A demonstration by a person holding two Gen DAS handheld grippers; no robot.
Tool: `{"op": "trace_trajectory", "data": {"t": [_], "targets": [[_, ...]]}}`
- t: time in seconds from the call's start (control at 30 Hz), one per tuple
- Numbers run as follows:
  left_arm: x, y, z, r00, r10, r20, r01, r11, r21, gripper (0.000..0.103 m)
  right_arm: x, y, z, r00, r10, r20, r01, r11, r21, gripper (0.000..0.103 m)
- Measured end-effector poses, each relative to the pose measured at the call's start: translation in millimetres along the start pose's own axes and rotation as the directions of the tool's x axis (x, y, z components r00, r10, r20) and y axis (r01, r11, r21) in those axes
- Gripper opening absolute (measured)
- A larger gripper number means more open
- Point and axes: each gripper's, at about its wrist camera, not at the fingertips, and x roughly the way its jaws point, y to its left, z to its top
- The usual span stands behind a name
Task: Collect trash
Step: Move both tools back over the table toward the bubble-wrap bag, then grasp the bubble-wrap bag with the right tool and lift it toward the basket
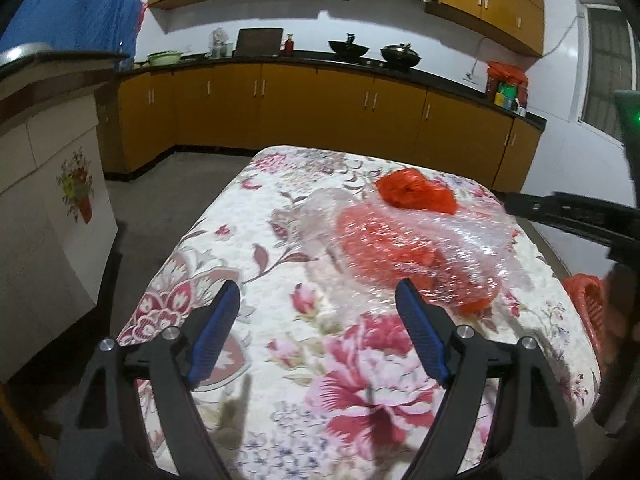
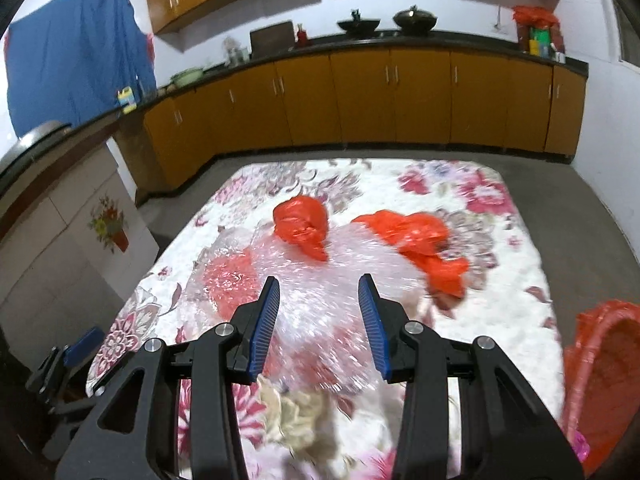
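1. Floral tablecloth [image 2: 500, 280] on the table; orange kitchen cabinets [image 2: 360, 96] beyond.
2. Left gripper [image 1: 318, 300] wide, empty; bubble wrap [image 1: 420, 248] ahead-right of it.
3. Right gripper [image 2: 319, 296] wide, empty, over the wrap; red bags [image 2: 420, 240] ahead; red basket [image 2: 608, 380] right.
4. No legible writing.

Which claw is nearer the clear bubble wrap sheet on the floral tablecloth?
Right. The right claw hovers directly over the clear bubble wrap sheet; the left claw sits beside its edge.
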Motion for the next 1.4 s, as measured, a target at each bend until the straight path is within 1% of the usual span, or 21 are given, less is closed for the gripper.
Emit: {"op": "trace_trajectory", "data": {"t": [0.13, 0.2, 0.27, 0.3, 0.33, 0.4, 0.43, 0.47, 0.57, 0.7, 0.83, 1.0, 1.2, 1.4], "targets": [[4.4, 13.8, -4.2, 1.0, 0.006, -0.015, -0.006, 1.0, -0.026, 0.079, 29.3, 1.9, -1.4, 0.997, -0.029, -0.07, 0.029, 1.0, 0.004, 0.043], [7.1, 19.3, -6.3, 1.0, 0.006, -0.024, -0.007, 0.999, -0.038, 0.079, 41.5, -0.1, -4.5, 0.993, -0.029, -0.115, 0.031, 0.999, 0.015, 0.043], [8.9, 21.6, -7.9, 1.0, 0.004, -0.031, -0.006, 0.999, -0.049, 0.079, 47.0, -1.0, -9.1, 0.99, -0.024, -0.136, 0.026, 1.0, 0.014, 0.041], [9.8, 22.7, -8.6, 0.999, 0.003, -0.034, -0.004, 0.999, -0.054, 0.079, 48.6, -0.5, -11.5, 0.989, -0.022, -0.143, 0.023, 1.0, 0.007, 0.038], [11.0, 23.7, -9.2, 0.999, 0.0, -0.038, -0.002, 0.998, -0.059, 0.079, 49.8, 0.4, -13.7, 0.988, -0.015, -0.154, 0.015, 1.0, 0.0, 0.029], [11.6, 22.9, -10.2, 0.999, -0.005, -0.043, 0.002, 0.998, -0.063, 0.079, 50.6, 2.9, -16.0, 0.986, -0.01, -0.166, 0.007, 1.0, -0.015, 0.02], [12.0, 22.9, -10.6, 0.999, -0.007, -0.044, 0.004, 0.998, -0.065, 0.079, 49.3, 5.2, -17.2, 0.986, -0.007, -0.168, 0.002, 1.0, -0.029, 0.014], [12.7, 22.9, -11.1, 0.999, -0.008, -0.045, 0.005, 0.998, -0.066, 0.079, 48.7, 6.1, -17.1, 0.986, -0.01, -0.166, 0.003, 0.999, -0.038, 0.01], [12.5, 22.0, -11.8, 0.999, -0.01, -0.044, 0.007, 0.998, -0.064, 0.079, 39.5, 8.0, -17.2, 0.989, -0.012, -0.145, 0.005, 0.999, -0.051, 0.007], [12.6, 22.5, -11.1, 0.999, -0.01, -0.038, 0.008, 0.998, -0.063, 0.079, 19.8, 3.9, -16.0, 0.995, -0.003, -0.102, -0.001, 0.999, -0.038, 0.006], [10.9, 19.1, -9.8, 0.999, -0.013, -0.034, 0.011, 0.998, -0.058, 0.079, -3.8, 0.6, -13.8, 0.998, -0.005, -0.055, 0.002, 0.999, -0.053, 0.006], [8.3, 12.7, -8.7, 0.999, -0.022, -0.028, 0.02, 0.999, -0.05, 0.079, -29.3, -5.9, -19.7, 0.999, -0.027, -0.022, 0.026, 0.997, -0.067, 0.006], [3.6, 3.8, -8.1, 0.999, -0.034, -0.02, 0.034, 0.999, -0.035, 0.079, -57.1, -24.1, -33.1, 0.998, -0.063, 0.003, 0.063, 0.997, -0.047, 0.006], [-1.9, -8.1, -6.3, 0.999, -0.051, -0.009, 0.05, 0.999, -0.015, 0.079, -77.8, -36.9, -54.0, 0.994, -0.108, -0.002, 0.107, 0.992, -0.06, 0.006]]}}
